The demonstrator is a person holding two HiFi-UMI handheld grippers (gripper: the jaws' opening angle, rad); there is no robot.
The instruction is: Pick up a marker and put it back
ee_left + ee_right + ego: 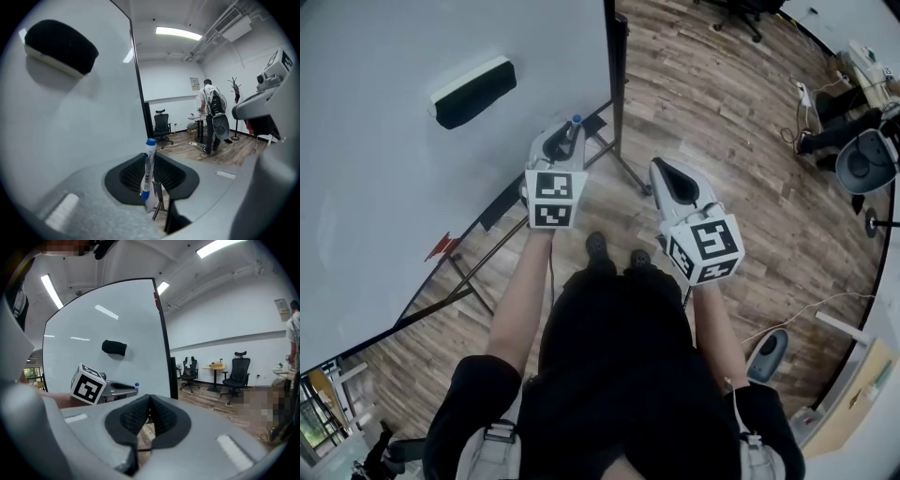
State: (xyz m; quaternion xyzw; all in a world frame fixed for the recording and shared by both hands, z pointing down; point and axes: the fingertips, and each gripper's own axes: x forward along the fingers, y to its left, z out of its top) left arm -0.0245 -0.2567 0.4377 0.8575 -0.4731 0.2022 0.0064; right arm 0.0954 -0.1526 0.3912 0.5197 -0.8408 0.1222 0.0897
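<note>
We see wood floor (722, 141), whiteboard (375, 187) at 10 o'clock, office chair (741, 14) at 1 o'clock, ceiling strip lights (178, 33) overhead.

Whiteboard (384, 187): upright on a black stand (614, 155) whose legs rest on the wood-plank floor (722, 122). The writing surface is blank.

Eraser (473, 92): black felt with a white backing, stuck to the board face, high up and tilted.

Red item (442, 246): at the board's lower edge; too small to identify.

Room, background:
- Black office chair (161, 125) beyond the board's right edge.
- Person (211, 117) standing with back turned, beside a coat rack (234, 101).
- Two further office chairs (238, 373) flanking a small wooden table (216, 369).
- Strip ceiling light (178, 33), lit.
- Cables (802, 103) lying on the floor by the far wall.
</note>
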